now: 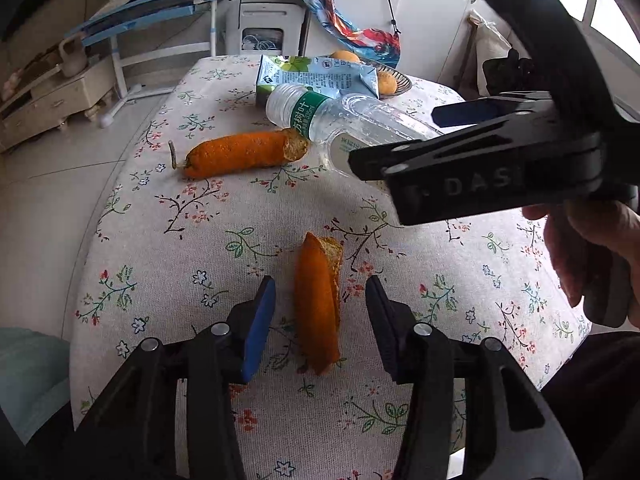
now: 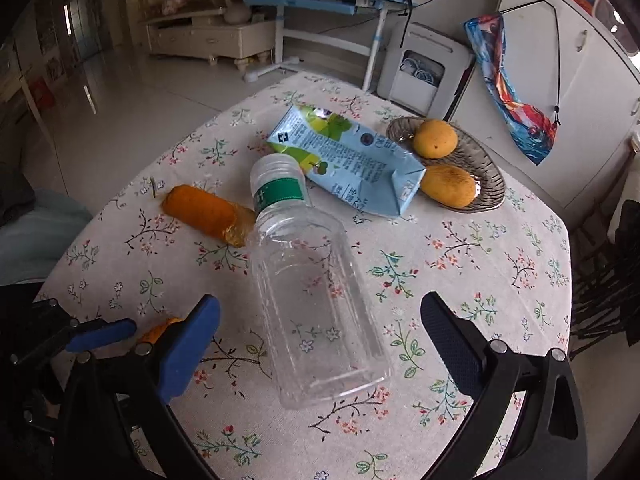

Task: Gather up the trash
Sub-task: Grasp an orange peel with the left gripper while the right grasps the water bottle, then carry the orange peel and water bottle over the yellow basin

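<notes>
While our left gripper (image 1: 320,316) brackets the peel piece (image 1: 319,304) nearest the bottle (image 2: 308,280) untouched, and our right gripper (image 2: 320,340) gapes around the bottle itself, thin peel may slip.

Two orange peel pieces (image 1: 244,152) (image 1: 319,304), one clear plastic bottle with a green label (image 2: 308,276), one flattened light-blue drink carton (image 2: 352,164), two yellow-orange mangoes (image 2: 435,138) (image 2: 449,186), one brown glass dish (image 2: 486,176), one floral tablecloth (image 2: 460,248)
</notes>
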Available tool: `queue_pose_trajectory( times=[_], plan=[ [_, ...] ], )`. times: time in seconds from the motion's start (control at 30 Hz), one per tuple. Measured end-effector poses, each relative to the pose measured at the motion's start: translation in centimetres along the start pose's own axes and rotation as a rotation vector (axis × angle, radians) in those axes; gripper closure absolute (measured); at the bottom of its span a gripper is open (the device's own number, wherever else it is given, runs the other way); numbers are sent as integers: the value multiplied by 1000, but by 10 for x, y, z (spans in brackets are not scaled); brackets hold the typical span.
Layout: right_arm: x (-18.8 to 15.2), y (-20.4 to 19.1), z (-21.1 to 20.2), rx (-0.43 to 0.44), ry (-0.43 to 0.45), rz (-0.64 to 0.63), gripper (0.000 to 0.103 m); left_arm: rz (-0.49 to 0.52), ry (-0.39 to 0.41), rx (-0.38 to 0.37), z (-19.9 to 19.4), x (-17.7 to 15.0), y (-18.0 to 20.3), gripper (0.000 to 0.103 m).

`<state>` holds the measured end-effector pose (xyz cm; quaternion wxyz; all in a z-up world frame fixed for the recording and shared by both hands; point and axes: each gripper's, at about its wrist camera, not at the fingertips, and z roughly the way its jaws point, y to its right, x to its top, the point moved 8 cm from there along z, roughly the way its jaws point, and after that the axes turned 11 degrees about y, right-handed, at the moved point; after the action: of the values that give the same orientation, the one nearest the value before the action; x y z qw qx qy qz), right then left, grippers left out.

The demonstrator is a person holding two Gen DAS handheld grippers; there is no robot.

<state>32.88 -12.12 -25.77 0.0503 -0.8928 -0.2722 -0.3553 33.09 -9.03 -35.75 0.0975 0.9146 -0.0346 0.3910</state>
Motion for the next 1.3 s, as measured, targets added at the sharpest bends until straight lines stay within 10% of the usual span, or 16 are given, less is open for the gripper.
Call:
queue_pose_trajectory(
  times=[0.4, 1.3],
  plan=[
    [-16, 14, -1, 45, -2, 127, 47, 44, -9, -17, 1, -2, 9, 74],
    [-78, 38, -106, 396, 370, 852, 48, 61, 234, -107, -69, 21, 23, 87]
  ],
)
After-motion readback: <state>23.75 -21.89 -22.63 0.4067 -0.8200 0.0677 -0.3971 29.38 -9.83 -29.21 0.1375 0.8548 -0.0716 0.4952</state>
